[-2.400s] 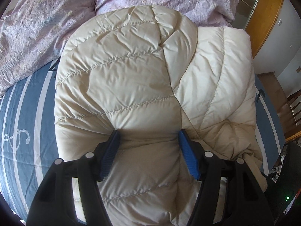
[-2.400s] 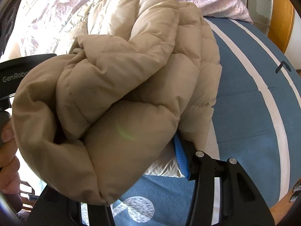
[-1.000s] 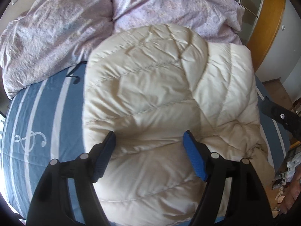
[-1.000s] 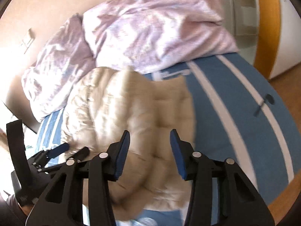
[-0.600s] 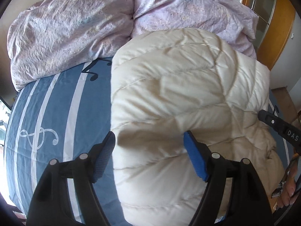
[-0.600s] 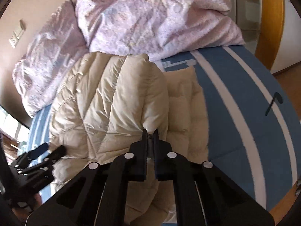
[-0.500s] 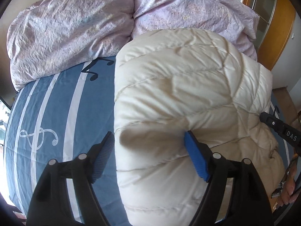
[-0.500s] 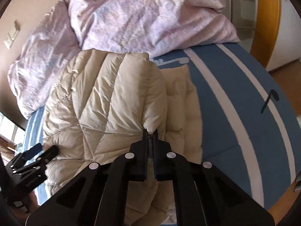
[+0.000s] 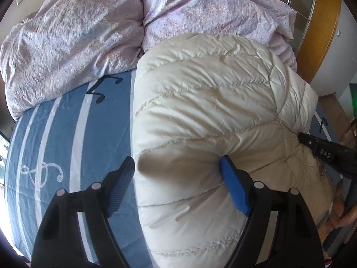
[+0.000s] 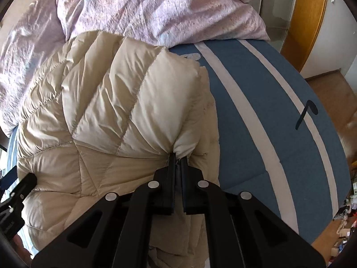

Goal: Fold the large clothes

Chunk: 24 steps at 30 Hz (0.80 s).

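A cream quilted down jacket (image 9: 200,116) lies folded in a thick bundle on the blue striped bed sheet (image 9: 62,129). My left gripper (image 9: 178,174) is open, its blue pads (image 9: 234,189) spread wide around the jacket's near left edge, the right pad pressed against the puffy fabric. My right gripper (image 10: 177,156) is shut on a pinch of the jacket (image 10: 107,102) at its near right edge. The right gripper's black body also shows in the left wrist view (image 9: 323,151), at the jacket's right side.
Two crumpled lilac duvets or pillows (image 9: 78,38) lie at the head of the bed, touching the jacket's far end. A wooden door frame (image 10: 305,22) and wood floor (image 10: 330,84) are to the right. Blue sheet (image 10: 256,122) lies bare right of the jacket.
The right gripper let go of a bunched jacket part, then shut on the jacket's right edge and holds it. The left gripper drew back toward the left edge and stays open.
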Motion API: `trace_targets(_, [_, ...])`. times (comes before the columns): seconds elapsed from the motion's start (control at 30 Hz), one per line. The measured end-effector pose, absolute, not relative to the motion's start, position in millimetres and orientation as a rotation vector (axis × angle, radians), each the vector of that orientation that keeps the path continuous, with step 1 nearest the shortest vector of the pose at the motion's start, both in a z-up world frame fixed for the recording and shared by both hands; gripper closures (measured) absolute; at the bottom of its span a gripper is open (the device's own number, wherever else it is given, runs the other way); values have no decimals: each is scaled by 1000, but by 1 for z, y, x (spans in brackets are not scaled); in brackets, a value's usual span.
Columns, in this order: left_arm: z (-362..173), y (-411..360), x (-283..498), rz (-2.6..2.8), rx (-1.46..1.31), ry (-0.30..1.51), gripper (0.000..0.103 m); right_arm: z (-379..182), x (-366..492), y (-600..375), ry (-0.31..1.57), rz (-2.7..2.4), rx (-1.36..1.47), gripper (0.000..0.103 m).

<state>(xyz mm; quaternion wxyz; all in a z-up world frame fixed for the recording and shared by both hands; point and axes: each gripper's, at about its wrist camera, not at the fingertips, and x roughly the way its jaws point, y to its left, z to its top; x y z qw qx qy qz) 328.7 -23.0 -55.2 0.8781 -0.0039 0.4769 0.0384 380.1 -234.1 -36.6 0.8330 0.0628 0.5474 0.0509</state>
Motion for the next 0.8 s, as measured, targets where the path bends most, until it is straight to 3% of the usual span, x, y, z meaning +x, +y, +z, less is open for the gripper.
trace_targets(0.07, [-54, -21, 330, 84, 0, 989, 24, -23, 378, -235, 1132, 107, 157, 88])
trace_targets(0.13, [-54, -17, 333, 89, -4, 990, 24, -9, 375, -233, 1087, 118, 172, 85])
trace_targets(0.43, [-46, -8, 353, 105, -8, 965, 24, 19, 369, -205, 989, 246, 184, 85])
trace_targets(0.8, [-61, -14, 372, 76, 13, 966, 21, -37, 389, -214, 1086, 152, 171, 85])
